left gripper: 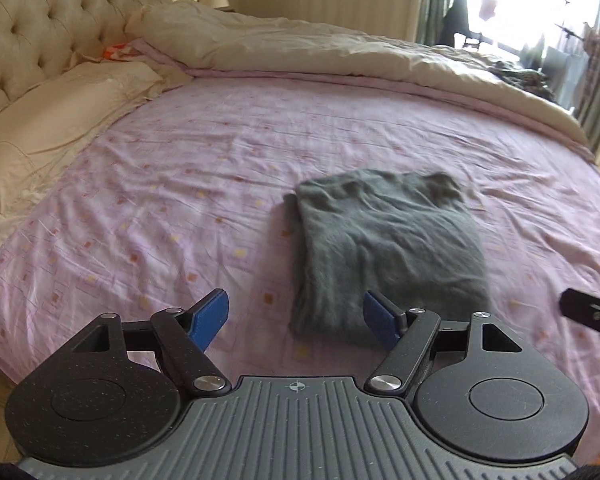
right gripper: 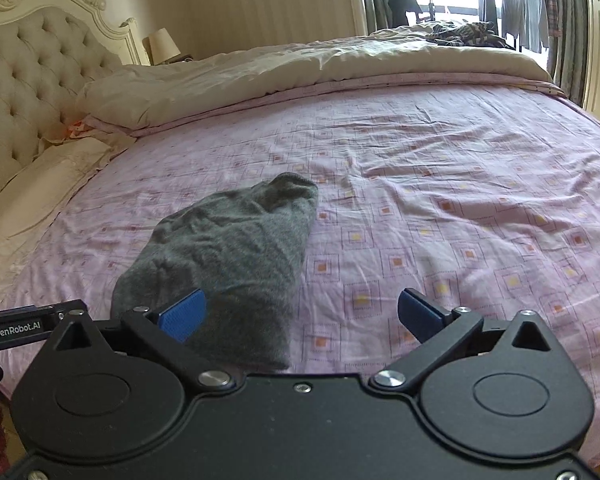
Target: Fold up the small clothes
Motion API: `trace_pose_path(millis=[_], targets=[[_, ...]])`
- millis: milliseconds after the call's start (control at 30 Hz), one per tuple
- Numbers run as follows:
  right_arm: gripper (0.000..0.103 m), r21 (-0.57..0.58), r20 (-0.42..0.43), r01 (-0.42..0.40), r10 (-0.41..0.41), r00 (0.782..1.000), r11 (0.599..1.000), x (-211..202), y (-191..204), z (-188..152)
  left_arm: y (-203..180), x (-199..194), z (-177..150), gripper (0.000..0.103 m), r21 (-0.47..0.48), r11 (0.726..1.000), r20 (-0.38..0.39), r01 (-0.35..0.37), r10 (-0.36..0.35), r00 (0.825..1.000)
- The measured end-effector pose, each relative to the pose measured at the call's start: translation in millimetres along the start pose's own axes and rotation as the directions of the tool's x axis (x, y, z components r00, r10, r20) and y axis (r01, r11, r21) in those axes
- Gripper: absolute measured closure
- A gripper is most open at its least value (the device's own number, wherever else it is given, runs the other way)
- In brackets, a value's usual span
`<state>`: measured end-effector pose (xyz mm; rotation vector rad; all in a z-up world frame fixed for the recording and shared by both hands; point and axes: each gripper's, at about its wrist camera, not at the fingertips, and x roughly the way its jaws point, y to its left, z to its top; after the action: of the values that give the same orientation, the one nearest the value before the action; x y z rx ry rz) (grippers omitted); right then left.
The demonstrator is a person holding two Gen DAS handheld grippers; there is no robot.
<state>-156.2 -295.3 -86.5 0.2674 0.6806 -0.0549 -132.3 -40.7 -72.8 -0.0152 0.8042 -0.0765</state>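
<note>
Both grippers are spread wide and empty: left gripper (left gripper: 296, 322), right gripper (right gripper: 302, 316). Folded grey garment (left gripper: 384, 248) is laid flat on the pink patterned sheet (left gripper: 160, 208) near the bed's near edge. "GenRobot.AI" lettering (right gripper: 16, 333) is seen only in the right view. Dark clothes pile (right gripper: 466, 34) is seen on the cream duvet (right gripper: 340, 64) at the far edge.

left tongs (left gripper: 296, 322) wide open, right tongs (right gripper: 302, 314) wide open, both empty
</note>
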Motion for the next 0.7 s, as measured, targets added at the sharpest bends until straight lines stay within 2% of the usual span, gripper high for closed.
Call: trace_pose_path(millis=[67, 133, 367, 700], targets=[[0.001, -0.016, -0.010, -0.008, 0.008, 1.000, 1.000, -7.3, 5.9, -7.1, 0.5, -6.0, -6.5, 0.030, -0.011, 1.000, -0.017, 0.017, -0.017, 1.000], [0.001, -0.032, -0.017, -0.003, 0.003, 1.000, 0.999, -12.2, 12.7, -13.0, -0.2, -9.7, -11.4, 0.030, -0.013, 1.000, -0.034, 0.004, -0.004, 0.999], [0.001, -0.069, -0.018, 0.008, -0.009, 1.000, 0.998, -22.8, 34.5, -26.6, -1.2, -22.5, -25.0, 0.030, 0.041, 0.998, -0.018, -0.044, 0.045, 0.999], [0.001, -0.078, -0.026, 0.025, -0.027, 0.999, 0.997, -24.8, 49.5, -34.0, 4.5, -28.1, -33.8, 0.030, 0.039, 0.999, -0.035, -0.033, 0.034, 0.999]])
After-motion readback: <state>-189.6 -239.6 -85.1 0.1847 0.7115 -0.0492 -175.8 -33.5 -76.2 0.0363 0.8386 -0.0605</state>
